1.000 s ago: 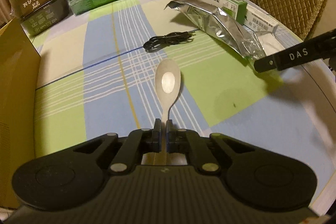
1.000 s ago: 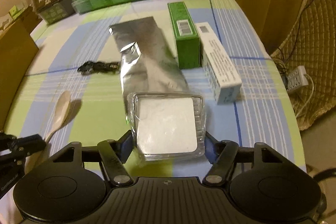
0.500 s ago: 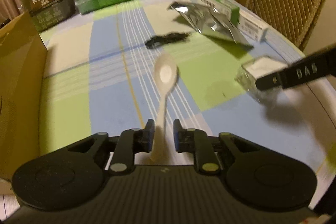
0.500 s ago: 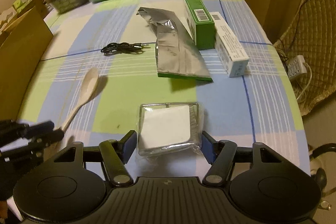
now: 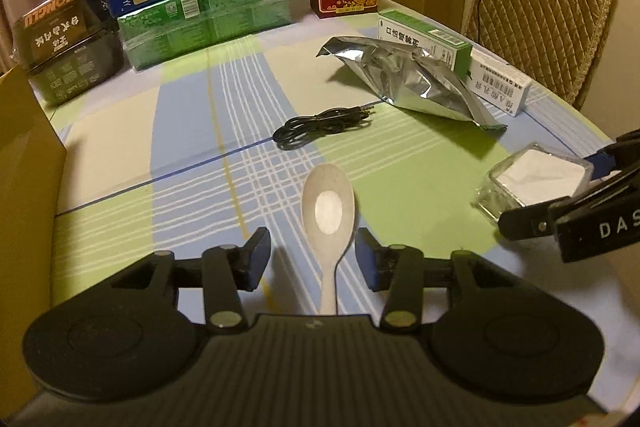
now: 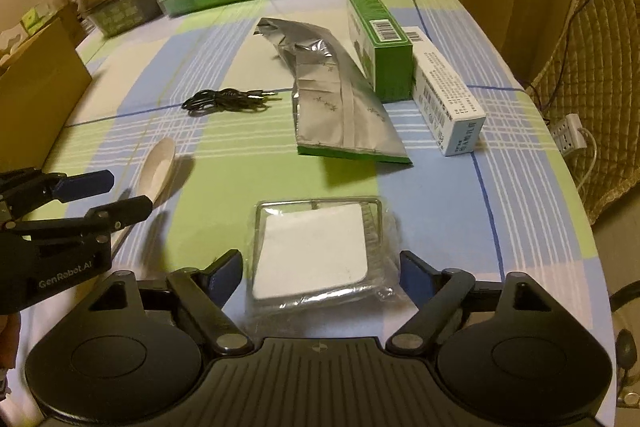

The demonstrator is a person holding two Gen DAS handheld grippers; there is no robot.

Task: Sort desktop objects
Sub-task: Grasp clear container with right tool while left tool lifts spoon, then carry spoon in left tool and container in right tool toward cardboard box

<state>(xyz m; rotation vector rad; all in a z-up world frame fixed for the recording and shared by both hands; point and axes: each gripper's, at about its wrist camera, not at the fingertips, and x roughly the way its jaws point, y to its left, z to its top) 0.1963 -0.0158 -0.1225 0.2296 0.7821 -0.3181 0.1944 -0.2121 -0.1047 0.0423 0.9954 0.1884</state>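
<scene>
Two grippers, both spread wide.
Left gripper (image 5: pixel 312 255) straddles the spoon (image 5: pixel 328 215); right gripper (image 6: pixel 320 271) flanks the clear box (image 6: pixel 316 251).

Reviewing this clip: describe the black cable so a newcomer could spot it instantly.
Start at the striped tablecloth and find the crumpled silver foil pouch near its middle. Just left of the pouch lies the black cable, loosely coiled. It is the only thin, dark, stringy item; its neighbours are boxes, the pouch and a pale spoon.
</scene>
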